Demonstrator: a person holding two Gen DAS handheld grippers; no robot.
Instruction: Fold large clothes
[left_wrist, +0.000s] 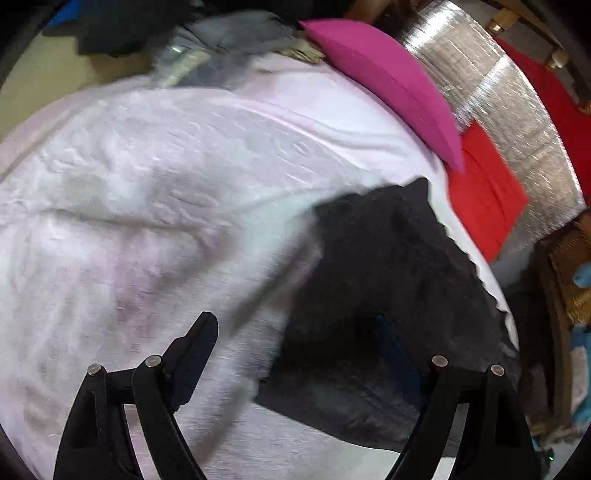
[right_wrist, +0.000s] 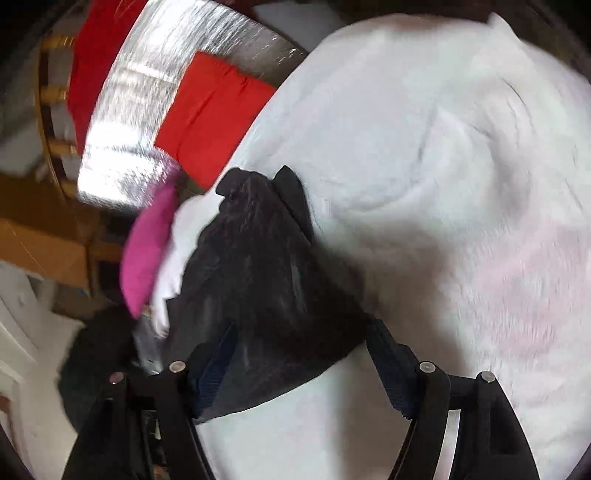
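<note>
A black garment (left_wrist: 388, 258) lies crumpled on a white fleecy bed cover (left_wrist: 147, 184), near its right edge. My left gripper (left_wrist: 295, 328) stands open just above the cover. Its left finger hangs over white cover and its right finger over the black cloth, gripping nothing. In the right wrist view the same black garment (right_wrist: 266, 266) rises in a bunched heap between the fingers of my right gripper (right_wrist: 301, 328). The jaws stand wide on either side of it and do not pinch it. The white cover (right_wrist: 443, 147) fills the right of that view.
A magenta pillow (left_wrist: 388, 85) lies at the far edge of the bed, also in the right view (right_wrist: 147, 251). Beyond it lie a red cloth (left_wrist: 484, 192) and a silver foil mat (left_wrist: 517, 110). Grey clothes (left_wrist: 229, 37) are piled at the back. A dark heap (right_wrist: 92, 362) lies off the bed.
</note>
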